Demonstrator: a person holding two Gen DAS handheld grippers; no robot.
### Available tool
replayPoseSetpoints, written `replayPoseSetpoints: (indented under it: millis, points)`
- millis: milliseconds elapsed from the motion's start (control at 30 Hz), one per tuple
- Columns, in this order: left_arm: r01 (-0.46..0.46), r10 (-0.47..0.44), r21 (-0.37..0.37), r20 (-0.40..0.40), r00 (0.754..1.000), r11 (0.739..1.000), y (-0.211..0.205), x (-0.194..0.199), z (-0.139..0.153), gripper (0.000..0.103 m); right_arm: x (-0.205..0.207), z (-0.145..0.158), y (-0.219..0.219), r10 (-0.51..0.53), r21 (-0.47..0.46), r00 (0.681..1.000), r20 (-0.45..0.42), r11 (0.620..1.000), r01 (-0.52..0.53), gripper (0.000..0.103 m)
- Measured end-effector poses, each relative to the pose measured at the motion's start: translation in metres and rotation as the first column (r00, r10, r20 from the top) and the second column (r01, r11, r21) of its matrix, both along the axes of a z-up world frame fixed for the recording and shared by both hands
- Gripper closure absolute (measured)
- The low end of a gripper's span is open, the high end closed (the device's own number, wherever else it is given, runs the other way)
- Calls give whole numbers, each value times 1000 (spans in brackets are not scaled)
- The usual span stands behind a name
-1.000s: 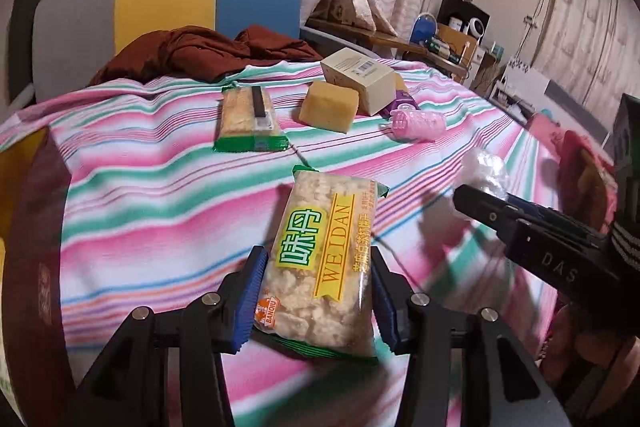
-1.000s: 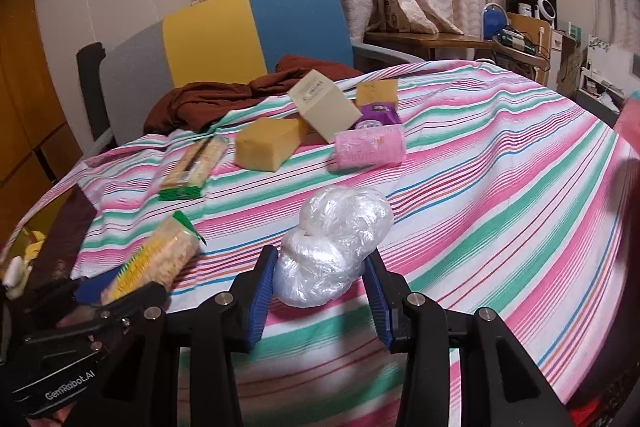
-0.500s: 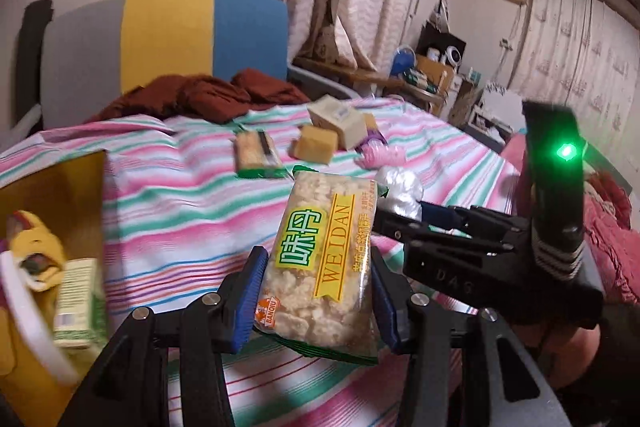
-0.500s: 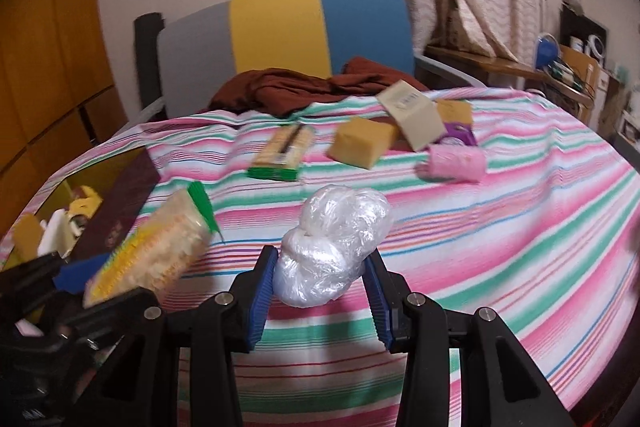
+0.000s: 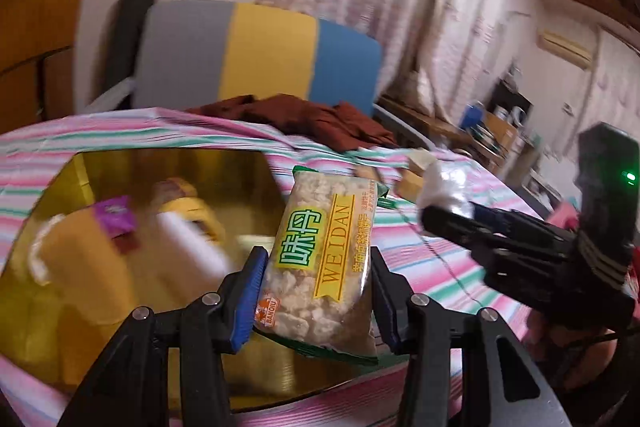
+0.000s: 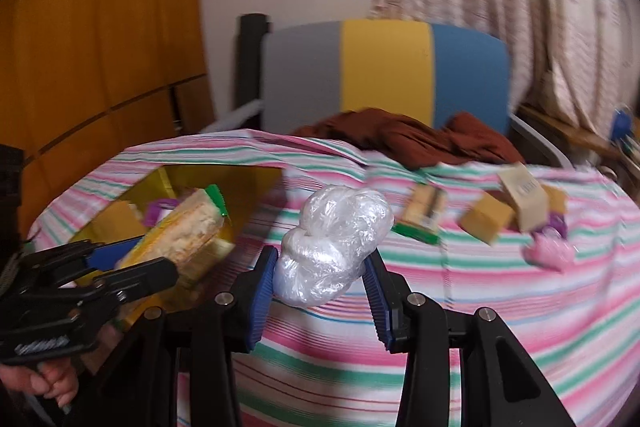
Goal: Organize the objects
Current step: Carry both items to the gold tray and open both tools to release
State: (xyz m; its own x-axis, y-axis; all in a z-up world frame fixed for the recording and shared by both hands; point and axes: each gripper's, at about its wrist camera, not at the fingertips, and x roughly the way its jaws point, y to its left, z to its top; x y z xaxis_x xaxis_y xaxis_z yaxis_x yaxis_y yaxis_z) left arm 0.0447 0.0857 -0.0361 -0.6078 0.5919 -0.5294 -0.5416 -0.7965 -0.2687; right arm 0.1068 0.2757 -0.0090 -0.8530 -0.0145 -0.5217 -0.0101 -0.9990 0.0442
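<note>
Snack packet [image 5: 324,259], clear with yellow-green label, pinched by left tongs [image 5: 316,291]; right tongs [image 6: 320,291] pinch crumpled plastic wad [image 6: 334,247].

snack packet [image 5: 324,263] reading "WEIDAN", "BANOIU"

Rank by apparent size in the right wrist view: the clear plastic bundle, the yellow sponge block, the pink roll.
1. Clear plastic bundle, though it is nearest the camera, which inflates it.
2. Yellow sponge block and pink roll: they look alike and blurred, so unranked.
</note>
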Motion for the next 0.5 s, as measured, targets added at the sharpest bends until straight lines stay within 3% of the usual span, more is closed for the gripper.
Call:
replayPoseSetpoints:
  millis: [267, 500]
  points:
    - [-164, 163, -5, 114, 980, 986, -58, -28, -20, 54, -17, 6, -51, 172, 0, 985, 22, 985, -172, 59]
    - [-225, 243, -131, 146, 959, 966, -76, -39, -38, 54, -26, 3, -95, 318, -13, 946, 67, 948, -318, 59]
